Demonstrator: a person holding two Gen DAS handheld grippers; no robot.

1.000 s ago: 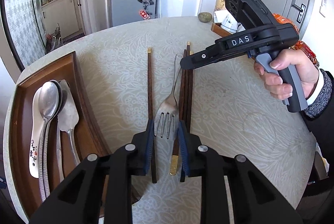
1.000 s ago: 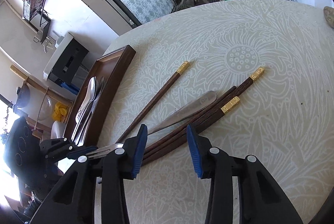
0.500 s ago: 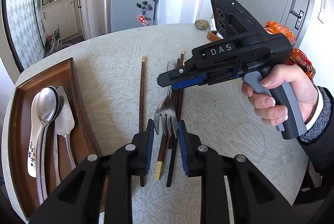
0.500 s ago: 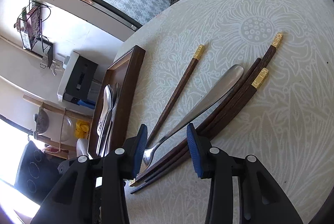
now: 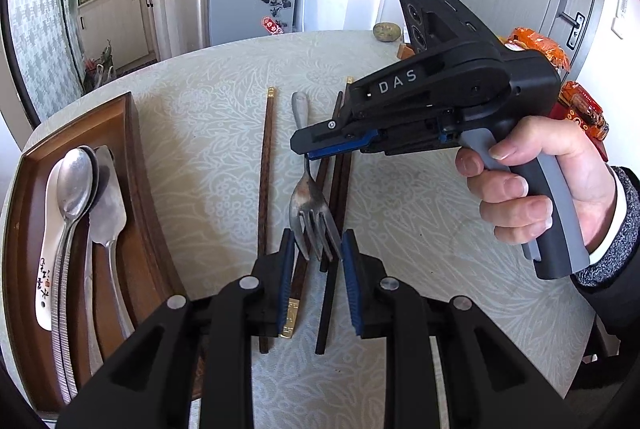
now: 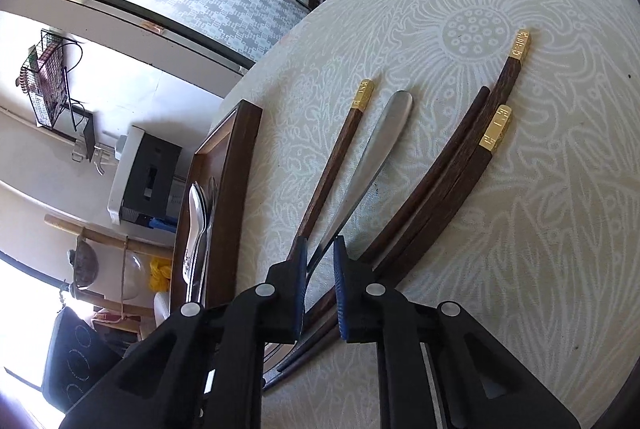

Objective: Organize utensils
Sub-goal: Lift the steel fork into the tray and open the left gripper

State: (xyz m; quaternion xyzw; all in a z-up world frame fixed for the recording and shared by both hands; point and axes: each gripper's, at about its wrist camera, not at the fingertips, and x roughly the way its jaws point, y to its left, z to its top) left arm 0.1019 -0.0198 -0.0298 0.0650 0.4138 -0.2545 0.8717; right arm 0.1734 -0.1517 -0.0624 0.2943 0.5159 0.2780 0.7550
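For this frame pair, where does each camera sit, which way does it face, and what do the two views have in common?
Left wrist: sits on the left gripper, looking forward over the table at the fork tines between its fingers; the right hand holding the right gripper shows.
Right wrist: sits on the right gripper, looking down along the fork's handle toward the wooden tray; only its own fingers show.
Shared: fork, chopsticks, tray with spoons, table.
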